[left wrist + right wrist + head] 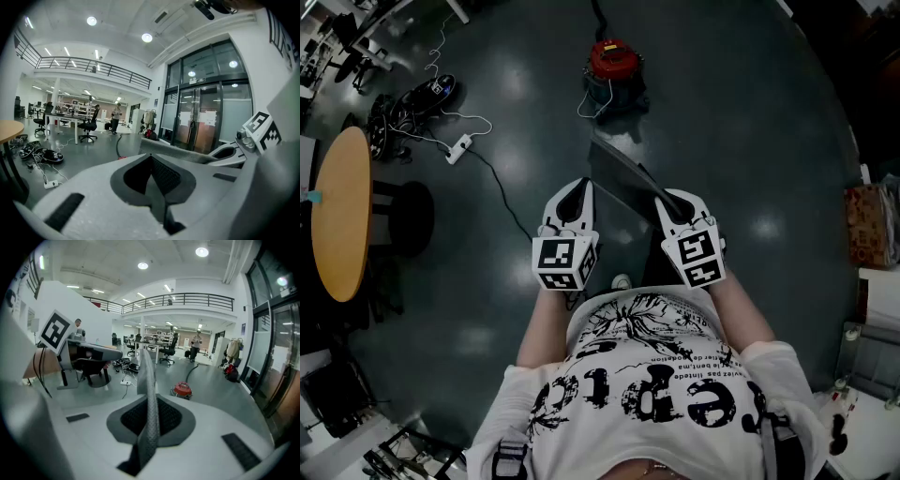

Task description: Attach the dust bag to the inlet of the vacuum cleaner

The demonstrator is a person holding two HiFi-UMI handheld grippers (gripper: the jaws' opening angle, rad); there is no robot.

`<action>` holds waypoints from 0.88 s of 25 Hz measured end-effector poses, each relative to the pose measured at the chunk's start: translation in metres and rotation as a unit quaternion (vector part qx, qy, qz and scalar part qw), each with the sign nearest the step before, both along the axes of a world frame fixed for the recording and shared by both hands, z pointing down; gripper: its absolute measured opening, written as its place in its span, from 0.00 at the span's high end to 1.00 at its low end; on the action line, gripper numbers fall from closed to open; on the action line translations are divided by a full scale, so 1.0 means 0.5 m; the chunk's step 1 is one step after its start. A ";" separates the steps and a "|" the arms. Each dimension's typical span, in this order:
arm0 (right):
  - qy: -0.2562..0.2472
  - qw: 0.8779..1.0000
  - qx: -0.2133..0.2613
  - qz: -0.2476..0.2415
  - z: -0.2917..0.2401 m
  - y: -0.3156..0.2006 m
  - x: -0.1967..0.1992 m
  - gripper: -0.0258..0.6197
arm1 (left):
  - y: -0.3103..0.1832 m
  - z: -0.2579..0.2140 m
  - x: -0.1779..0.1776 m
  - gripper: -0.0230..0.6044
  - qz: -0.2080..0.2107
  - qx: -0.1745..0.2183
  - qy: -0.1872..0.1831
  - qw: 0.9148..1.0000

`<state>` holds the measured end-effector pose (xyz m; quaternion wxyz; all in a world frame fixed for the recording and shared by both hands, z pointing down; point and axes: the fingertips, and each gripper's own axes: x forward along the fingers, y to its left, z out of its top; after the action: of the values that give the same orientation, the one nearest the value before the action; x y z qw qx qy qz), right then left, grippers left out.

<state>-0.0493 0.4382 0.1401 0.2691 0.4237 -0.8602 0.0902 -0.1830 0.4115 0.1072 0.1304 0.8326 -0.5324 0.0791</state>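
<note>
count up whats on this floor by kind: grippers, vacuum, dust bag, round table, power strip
grippers: 2 (left gripper, right gripper)
vacuum: 1
dust bag: 1
round table: 1
power strip: 1
total: 6

A white short-sleeved T-shirt [675, 370] with black print; the white left gripper [578, 185] and right gripper [667, 199] each bear a black-and-white marker cube [565, 262].
</note>
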 end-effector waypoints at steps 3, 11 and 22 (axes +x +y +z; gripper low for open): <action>-0.001 1.000 -0.001 -0.007 0.019 -0.089 0.036 0.93 | -0.083 0.012 0.027 0.96 -0.013 0.000 -0.004 1.000; -0.028 0.998 -0.013 -0.048 -0.007 -0.372 0.153 0.93 | -0.355 -0.034 0.104 0.96 -0.068 0.016 -0.019 0.997; -0.002 0.995 -0.025 -0.092 -0.011 -0.662 0.261 0.93 | -0.597 -0.040 0.215 0.96 -0.102 0.003 -0.007 0.995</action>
<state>0.0815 0.1072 0.1347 0.2850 0.3352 -0.8937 0.0878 -0.0752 0.1132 0.0873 0.1320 0.7736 -0.6159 0.0695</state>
